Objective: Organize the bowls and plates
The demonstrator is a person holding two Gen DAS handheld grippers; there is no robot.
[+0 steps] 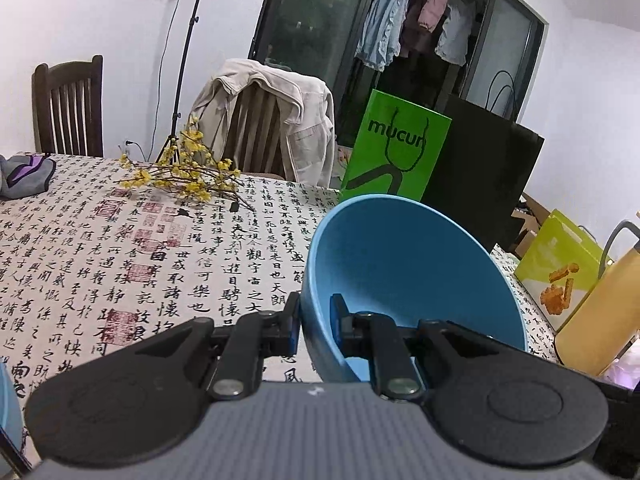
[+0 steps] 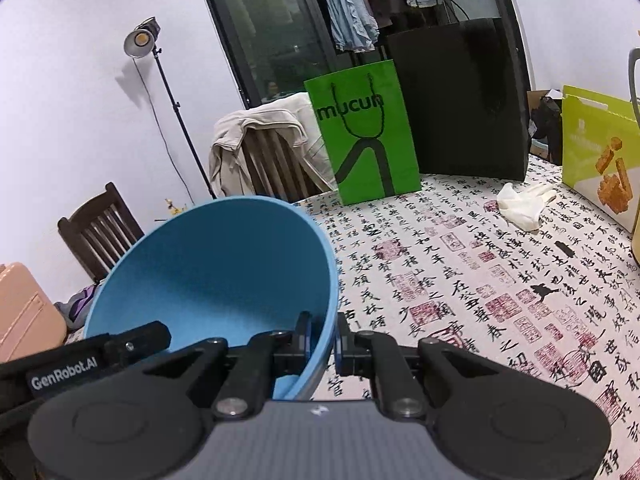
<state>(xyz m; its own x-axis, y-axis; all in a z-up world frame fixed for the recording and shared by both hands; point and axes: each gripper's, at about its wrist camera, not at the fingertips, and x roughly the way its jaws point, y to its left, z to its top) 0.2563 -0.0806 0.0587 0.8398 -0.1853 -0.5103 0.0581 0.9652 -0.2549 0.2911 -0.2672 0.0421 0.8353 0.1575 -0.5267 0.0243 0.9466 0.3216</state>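
A: How far along is it?

B: Midway, I'd judge. Both the left gripper (image 1: 315,320) and the right gripper (image 2: 323,338) have jaws clenched on opposite rims of one blue bowl (image 1: 404,264), tilted above the tabletop (image 1: 120,248). No plates show.

A: The room?

B: Calligraphy tablecloth, a green bag (image 2: 366,132) upper centre, and chairs behind.

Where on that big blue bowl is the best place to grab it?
By its thin rim: the big blue bowl is too wide to span. One pad goes inside the wall, one outside, from opposite sides, as the left gripper and right gripper do.
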